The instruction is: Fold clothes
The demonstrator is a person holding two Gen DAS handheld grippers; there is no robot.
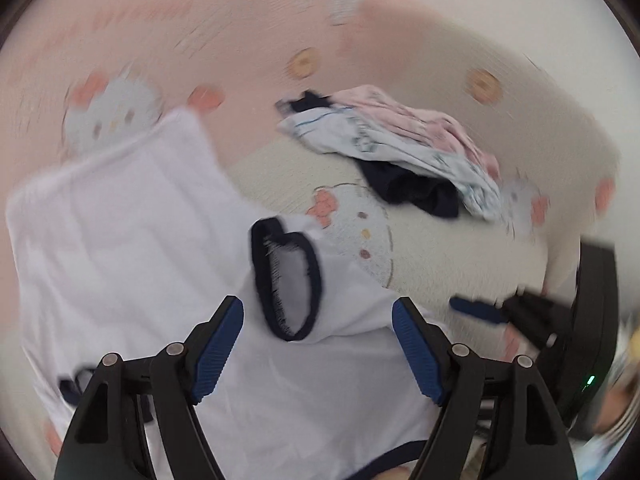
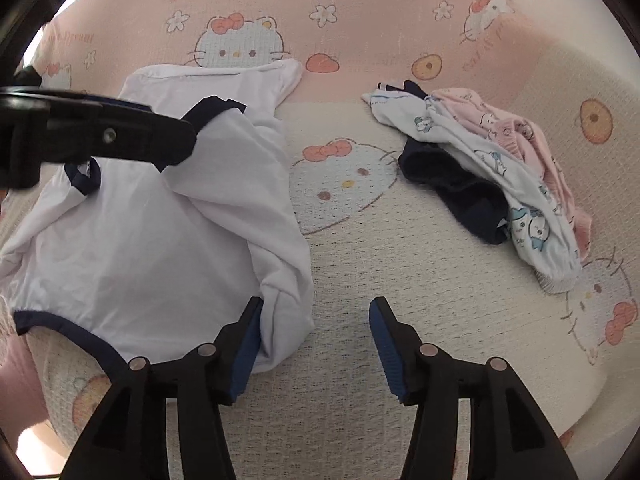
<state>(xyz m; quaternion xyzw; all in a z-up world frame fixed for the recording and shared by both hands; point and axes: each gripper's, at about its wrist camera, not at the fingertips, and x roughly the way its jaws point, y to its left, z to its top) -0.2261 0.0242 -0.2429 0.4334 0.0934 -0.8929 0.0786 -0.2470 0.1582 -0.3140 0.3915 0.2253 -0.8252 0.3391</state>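
Pink and cream bedding (image 2: pixel 360 264) printed with cartoon cats, bows and flowers covers the whole surface, with the words "Sweet Dream" along its far pink band.

On its left side lies a white T-shirt (image 2: pixel 160 240) with navy trim at the neck and sleeve cuffs, partly folded over on itself and wrinkled. Well apart from it, to the right, sits a small heap of clothes (image 2: pixel 492 160): a navy piece underneath, a white piece with blue cartoon prints over it, and a pink piece at the back.

The left gripper (image 1: pixel 318 344) hovers over the shirt with its jaws spread wide; a navy-edged sleeve opening (image 1: pixel 286 280) lies just ahead between the blue pads, which press on nothing. That view is blurred.

The right gripper (image 2: pixel 316 344) stands open over the bedding at the shirt's right edge. Its left pad is just beside, perhaps touching, a bunched fold of white cloth; the right pad is clear of everything.
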